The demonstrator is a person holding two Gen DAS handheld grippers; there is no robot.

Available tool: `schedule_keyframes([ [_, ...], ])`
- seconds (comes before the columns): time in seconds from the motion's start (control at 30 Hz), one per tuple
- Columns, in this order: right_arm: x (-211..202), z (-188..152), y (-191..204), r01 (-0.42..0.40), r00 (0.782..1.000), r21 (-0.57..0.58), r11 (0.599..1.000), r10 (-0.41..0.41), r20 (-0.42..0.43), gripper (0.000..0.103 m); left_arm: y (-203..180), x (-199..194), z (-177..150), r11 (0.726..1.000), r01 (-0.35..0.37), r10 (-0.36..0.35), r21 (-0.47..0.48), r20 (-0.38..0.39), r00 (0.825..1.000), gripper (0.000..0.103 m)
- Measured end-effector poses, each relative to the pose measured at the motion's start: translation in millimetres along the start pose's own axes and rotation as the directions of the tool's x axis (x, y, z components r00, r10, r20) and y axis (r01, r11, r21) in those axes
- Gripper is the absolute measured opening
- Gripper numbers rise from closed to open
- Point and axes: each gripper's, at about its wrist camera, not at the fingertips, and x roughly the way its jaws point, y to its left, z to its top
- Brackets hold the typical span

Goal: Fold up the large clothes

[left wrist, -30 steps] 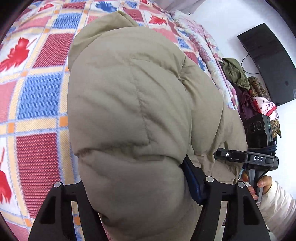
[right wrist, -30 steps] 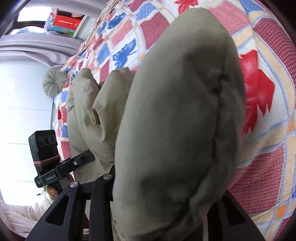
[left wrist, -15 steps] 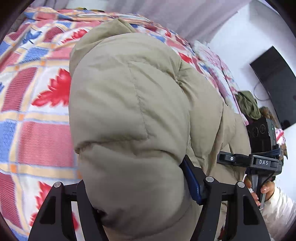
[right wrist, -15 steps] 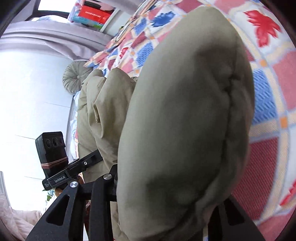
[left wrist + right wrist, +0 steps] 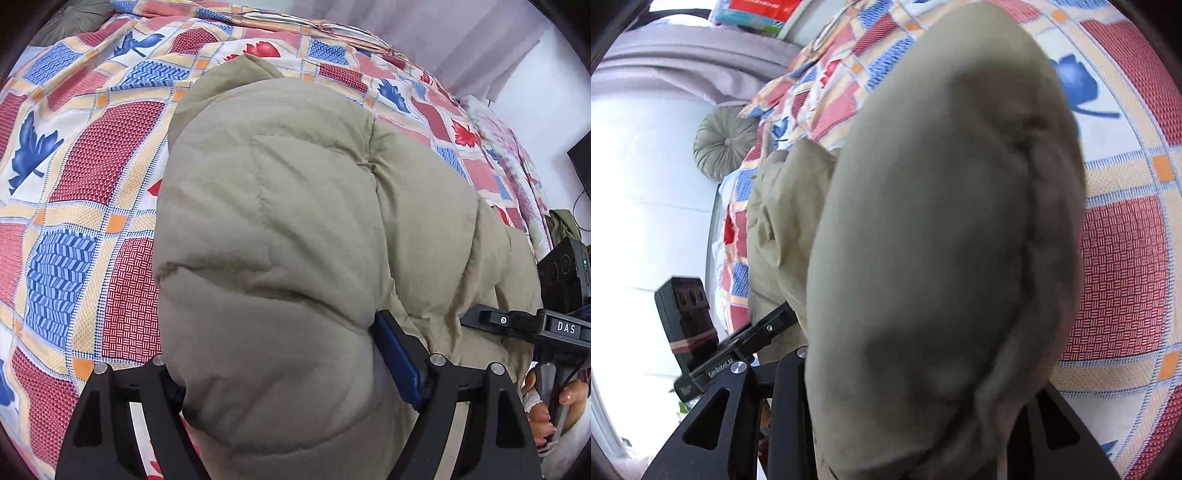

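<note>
The puffy khaki jacket (image 5: 280,236) fills the centre of both wrist views, lifted above the patchwork bedspread (image 5: 74,206). The left gripper (image 5: 291,391) has its jaws clamped on a thick padded fold at the lower middle of its frame; the right gripper (image 5: 912,413) likewise pinches a bulging edge low in its own frame. The step in hand looks like carrying one half over the other. To do it well, move both grippers level and together, lay the padding down flat, and press out the trapped air before letting go.
</note>
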Motion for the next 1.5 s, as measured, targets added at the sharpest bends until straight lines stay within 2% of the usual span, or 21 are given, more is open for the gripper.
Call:
schedule_keyframes([
  [0.1,-5.4,-2.5,-10.2,0.034,0.999,0.053,0.998,-0.035,0.002,0.055,-3.3,-1.0,-2.8,1.0,-0.025,0.025,0.014,0.011,1.0,0.085],
  [0.2,-26.9,-14.2,-4.1,0.134,0.991,0.034,0.99,-0.135,0.009,0.061,-12.2,-1.5,-7.2,0.999,-0.036,0.036,0.003,0.009,0.999,0.085],
  [0.33,-67.1,-27.6,12.6,0.306,0.949,-0.033,0.952,-0.302,0.091,0.061,-10.7,-4.0,-11.0,0.999,-0.051,0.051,-0.004,0.015,0.999,0.085],
  [0.4,-85.8,-35.5,21.1,0.355,0.926,-0.038,0.934,-0.345,0.154,0.061,-11.4,-5.2,-12.2,0.998,-0.06,0.06,-0.001,0.017,0.998,0.085],
  [0.47,-98.7,-38.4,33.6,0.36,0.915,-0.042,0.932,-0.344,0.213,0.06,-12.2,-6.1,-12.2,0.998,-0.066,0.066,0.001,0.015,0.998,0.085],
  [0.5,-101.8,-18.4,33.4,0.35,0.915,-0.05,0.936,-0.33,0.231,0.06,-12.1,-6.6,-11.9,0.998,-0.069,0.069,0.001,0.013,0.998,0.085],
  [0.6,-100.0,-4.2,42.9,0.3,0.935,-0.105,0.948,-0.27,0.23,0.059,-12.5,-17.1,-9.8,0.994,-0.114,0.114,-0.008,0.022,0.993,0.085],
  [0.67,-69.3,-0.9,59.6,0.284,0.943,-0.122,0.951,-0.254,0.215,0.059,-10.6,-40.4,-7.1,0.986,-0.161,0.164,-0.034,0.12,0.979,0.085],
  [0.73,-59.6,-0.1,72.2,0.283,0.943,-0.121,0.951,-0.253,0.217,0.059,-7.8,-60.9,0.9,0.984,-0.173,0.179,-0.047,0.215,0.96,0.085],
  [0.77,-63.5,1.2,75.9,0.277,0.943,-0.113,0.954,-0.247,0.223,0.052,-6.6,-65.3,7.9,0.981,-0.189,0.196,-0.051,0.239,0.951,0.085],
  [0.8,-57.4,6.3,77.5,0.261,0.945,-0.104,0.96,-0.233,0.228,0.037,-5.2,-64.5,15.8,0.978,-0.201,0.208,-0.053,0.241,0.948,0.085],
  [0.9,-46.9,16.6,88.3,0.264,0.942,-0.067,0.962,-0.242,0.234,0.015,-1.2,-43.1,34.3,0.974,-0.219,0.227,-0.061,0.191,0.955,0.085],
  [1.0,-30.1,26.9,86.0,0.297,0.93,-0.047,0.954,-0.277,0.242,0.013,-8.1,-13.0,34.7,0.974,-0.224,0.226,-0.029,0.13,0.966,0.085],
  [1.07,-16.8,30.8,78.6,0.337,0.921,-0.038,0.941,-0.321,0.223,0.013,-20.7,0.3,30.1,0.972,-0.236,0.233,0.003,0.125,0.964,0.086],
  [1.2,0.4,33.9,46.7,0.397,0.902,-0.009,0.918,-0.389,0.188,0.004,-38.9,12.2,27.6,0.968,-0.248,0.242,0.038,0.117,0.963,0.086],
  [1.33,3.8,32.6,17.2,0.374,0.911,0.019,0.927,-0.371,0.181,0.001,-44.0,16.3,26.9,0.964,-0.259,0.251,0.057,0.114,0.961,0.087],
  [1.5,-0.9,31.1,10.6,0.346,0.922,0.05,0.937,-0.349,0.166,0.002,-39.9,16.1,24.3,0.962,-0.265,0.256,0.067,0.119,0.959,0.087],
])
